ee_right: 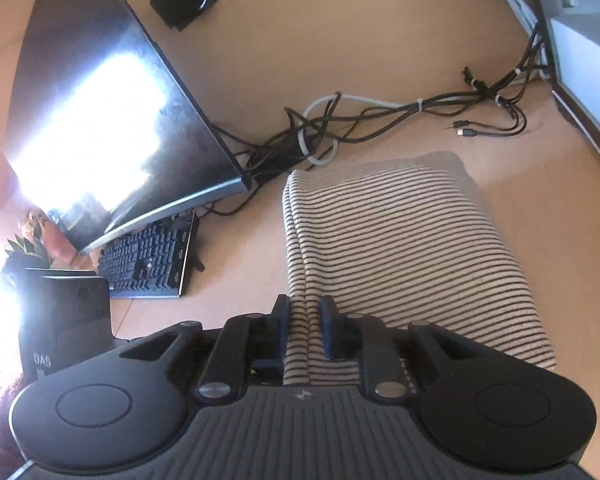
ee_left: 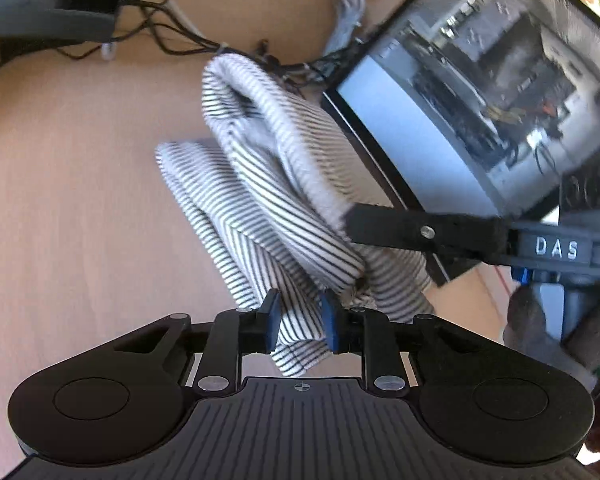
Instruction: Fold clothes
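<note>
Cloth: a striped cloth (ee_right: 400, 248) with thin dark and white lines, folded over into layers. It lies on the wooden desk (ee_right: 340, 40), just beside the corner of the big screen (ee_right: 100, 112). In the left wrist view the cloth (ee_left: 268, 184) looks bunched and partly lifted up off the desk.

Left tongs: the left gripper (ee_left: 300, 320) has its blue pads pressed on a bottom edge of the cloth. It is pinching that cloth. A bit of the edge hangs down below the pads.

Right tongs: the right gripper (ee_right: 304, 328) is closed on the near edge of the cloth. Several folded layers sit tight between its two pads. In the left wrist view the right gripper (ee_left: 360, 228) comes in from the side where the screen is, and its black fingers (ee_left: 420, 232) press on the cloth's upper part.

Screen: it stands on the desk, right next to the cloth. It is shiny, and bright light bounces off it.

Wires: a tangle of black and white cables (ee_right: 340, 128) lies on the desk, behind the cloth and close to the screen's corner.

Keyboard: a black keyboard (ee_right: 148, 260) sits under the screen's front edge, apart from the cloth.

Plant: a small leafy plant (ee_right: 28, 244) is near the screen, on the far side of the keyboard from the cloth.
</note>
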A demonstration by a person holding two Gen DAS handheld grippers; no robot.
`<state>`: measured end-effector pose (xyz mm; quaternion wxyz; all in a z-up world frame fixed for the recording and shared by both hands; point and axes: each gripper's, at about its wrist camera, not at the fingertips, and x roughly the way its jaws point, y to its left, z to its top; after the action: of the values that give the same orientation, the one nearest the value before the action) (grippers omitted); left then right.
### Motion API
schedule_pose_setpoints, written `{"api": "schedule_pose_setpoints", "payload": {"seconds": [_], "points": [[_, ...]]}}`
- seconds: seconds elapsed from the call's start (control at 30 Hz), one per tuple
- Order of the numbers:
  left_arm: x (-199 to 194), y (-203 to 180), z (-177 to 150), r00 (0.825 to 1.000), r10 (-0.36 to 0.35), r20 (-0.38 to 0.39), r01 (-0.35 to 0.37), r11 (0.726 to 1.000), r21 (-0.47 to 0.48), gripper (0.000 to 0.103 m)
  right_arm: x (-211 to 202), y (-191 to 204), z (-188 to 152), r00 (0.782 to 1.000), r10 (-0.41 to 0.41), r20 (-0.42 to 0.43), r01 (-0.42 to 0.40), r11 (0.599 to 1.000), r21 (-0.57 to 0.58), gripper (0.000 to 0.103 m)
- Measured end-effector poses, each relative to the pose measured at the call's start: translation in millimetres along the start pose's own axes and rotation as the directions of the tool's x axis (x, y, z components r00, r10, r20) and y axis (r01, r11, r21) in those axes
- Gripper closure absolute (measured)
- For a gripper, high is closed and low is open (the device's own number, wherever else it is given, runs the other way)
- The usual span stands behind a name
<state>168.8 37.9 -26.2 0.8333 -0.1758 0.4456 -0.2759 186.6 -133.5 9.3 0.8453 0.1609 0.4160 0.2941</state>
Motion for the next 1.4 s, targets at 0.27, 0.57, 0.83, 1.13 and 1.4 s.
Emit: {"api": "schedule_pose_setpoints", "payload": {"seconds": [0.27, 0.57, 0.83, 1.13, 1.4], "points": [[-3.1, -7.4, -0.1, 0.999, 0.031, -0.012, -0.030, 0.997, 0.077, 0.078, 18.8, 57.6, -14.3, 0.966, -0.247, 0.079, 0.257, 0.866, -0.429, 0.053], [-8.6, -12.4, -2.7, 0.998, 0.050, -0.026, -0.047, 0.991, 0.127, 0.076, 54.7, 70.6, -27.9, 0.914, -0.397, 0.086, 0.358, 0.687, -0.633, 0.064], [4.5, -12.0, 8.7, 0.999, 0.034, -0.033, -0.029, 0.987, 0.157, 0.075, -10.8, 59.6, 11.2, 0.978, -0.195, 0.079, 0.210, 0.902, -0.377, 0.090], [-4.6, -9.3, 3.5, 0.997, 0.054, -0.064, -0.041, 0.982, 0.187, 0.063, 40.3, 13.5, -4.9, 0.989, -0.115, -0.092, 0.094, 0.975, -0.202, 0.091], [-62.2, 16.4, 16.5, 0.993, 0.066, 0.097, -0.070, 0.997, 0.040, 0.053, 38.0, 43.8, -37.9, 0.976, -0.217, 0.028, 0.208, 0.883, -0.421, 0.085]]}}
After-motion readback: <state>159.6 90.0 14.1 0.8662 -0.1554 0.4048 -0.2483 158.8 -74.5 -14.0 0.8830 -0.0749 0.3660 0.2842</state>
